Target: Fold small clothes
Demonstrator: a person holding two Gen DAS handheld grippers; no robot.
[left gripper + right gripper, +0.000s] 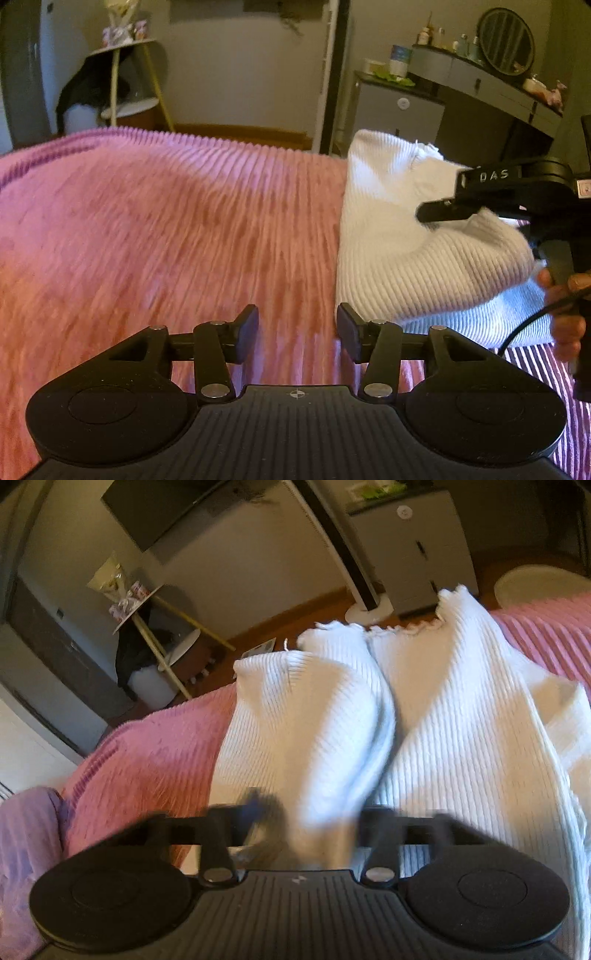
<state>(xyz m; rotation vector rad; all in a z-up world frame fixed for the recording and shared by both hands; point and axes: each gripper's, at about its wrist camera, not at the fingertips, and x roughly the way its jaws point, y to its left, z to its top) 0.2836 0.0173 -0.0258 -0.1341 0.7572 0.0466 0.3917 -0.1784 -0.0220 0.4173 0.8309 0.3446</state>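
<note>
A: Item one, the garment?

B: White ribbed knit garment (417, 236), lying on the pink ribbed blanket (166, 221) that covers the bed. In the left wrist view it sits at the right side of the blanket, partly lifted and bunched. In the right wrist view (461, 720) it fills the middle and right of the frame, with a frilled hem at the far edge and one fold raised toward the camera.

A: Item two, the left gripper?

B: Left gripper (297, 332), fingers standing apart with a clear gap, nothing between them. It hangs over bare blanket, and its right finger (349, 328) is just beside the near left corner of the garment; whether it touches cannot be told.

A: Item three, the right gripper?

B: Right gripper (317, 823), blurred in its own view. A fold of the white garment runs down between its fingers, which seem to press on it from both sides. From the left wrist view the same gripper (443, 210) comes in from the right, its fingers drawn together on the raised cloth. The person's hand (565, 310) holds its handle at the right edge.

A: Surroundings?

B: Round-tiered side table (125, 74) by the far wall, grey cabinet (399, 110), dresser with round mirror (506, 40).
</note>
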